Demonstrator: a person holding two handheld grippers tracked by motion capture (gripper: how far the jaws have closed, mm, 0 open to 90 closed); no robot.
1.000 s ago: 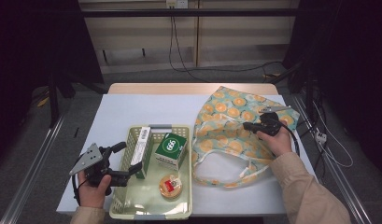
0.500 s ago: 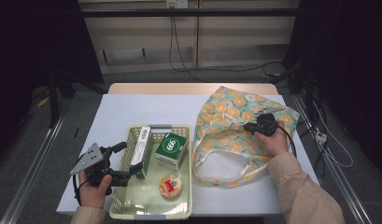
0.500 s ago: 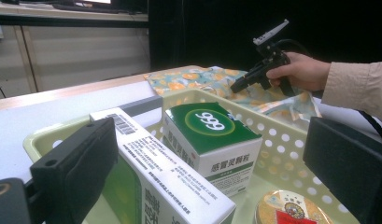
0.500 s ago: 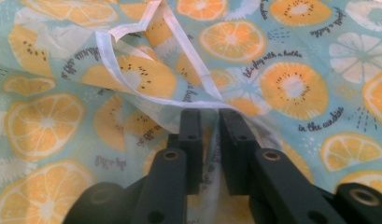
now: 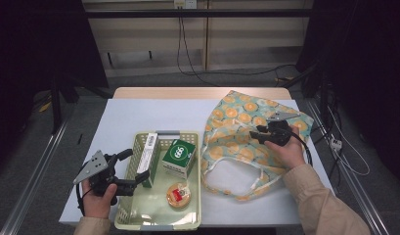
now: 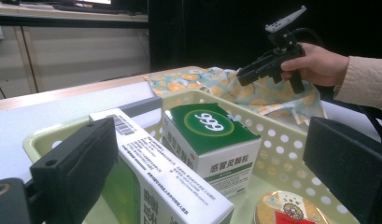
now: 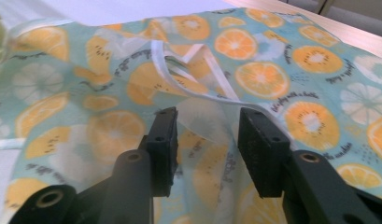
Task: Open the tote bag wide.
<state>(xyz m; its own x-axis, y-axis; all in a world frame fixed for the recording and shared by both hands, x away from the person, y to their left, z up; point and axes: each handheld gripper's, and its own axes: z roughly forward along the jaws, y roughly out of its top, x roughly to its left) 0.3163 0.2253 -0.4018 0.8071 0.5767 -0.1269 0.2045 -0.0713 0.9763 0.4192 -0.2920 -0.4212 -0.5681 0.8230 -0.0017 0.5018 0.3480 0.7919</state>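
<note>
left gripper (image 5: pixel 134 167) wide open | basket (image 5: pixel 161 226): two boxes, round tin

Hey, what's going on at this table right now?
A person works two hand-held grippers. The left gripper is open beside the tall white box in the basket. The right gripper is open over the orange-print bag, its jaws on either side of a white strap, gripping nothing yet.

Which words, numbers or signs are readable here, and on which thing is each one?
"999": top of the green box.
"感冒灵颗粒": white front of the same box.
White carton: a barcode and small print, too small to read.
Bag: script beside the orange slices, too blurred.
Round tin: label unreadable.
</note>
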